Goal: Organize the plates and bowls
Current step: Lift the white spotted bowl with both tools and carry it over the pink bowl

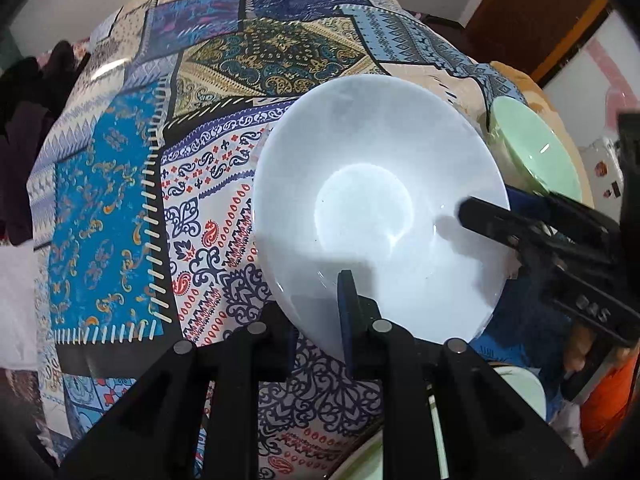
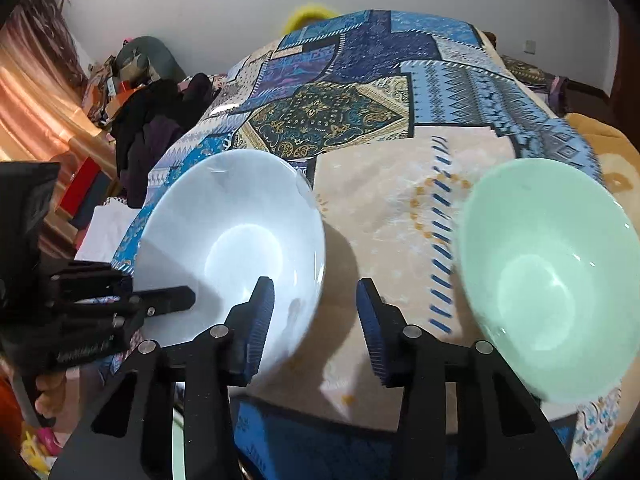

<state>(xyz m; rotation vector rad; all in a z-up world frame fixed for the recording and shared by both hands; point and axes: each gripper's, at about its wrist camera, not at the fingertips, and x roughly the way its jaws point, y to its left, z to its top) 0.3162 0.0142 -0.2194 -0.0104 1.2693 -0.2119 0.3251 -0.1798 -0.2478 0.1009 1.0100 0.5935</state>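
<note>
Left hand-held gripper point(image 1: 320, 312) pinching white bowl point(image 1: 380, 208) rim | right hand-held gripper point(image 2: 316, 320) spread, straddling same rim

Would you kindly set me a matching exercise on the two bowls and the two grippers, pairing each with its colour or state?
Things:
1. first bowl
2. second bowl
3. left gripper
4. right gripper

States:
A. pale green, touched by no gripper
B. jaws apart, astride a bowl's rim
C. white, pinched at its near rim
D. clamped shut on a bowl's rim

Pairs: 1-C, 2-A, 3-D, 4-B
</note>
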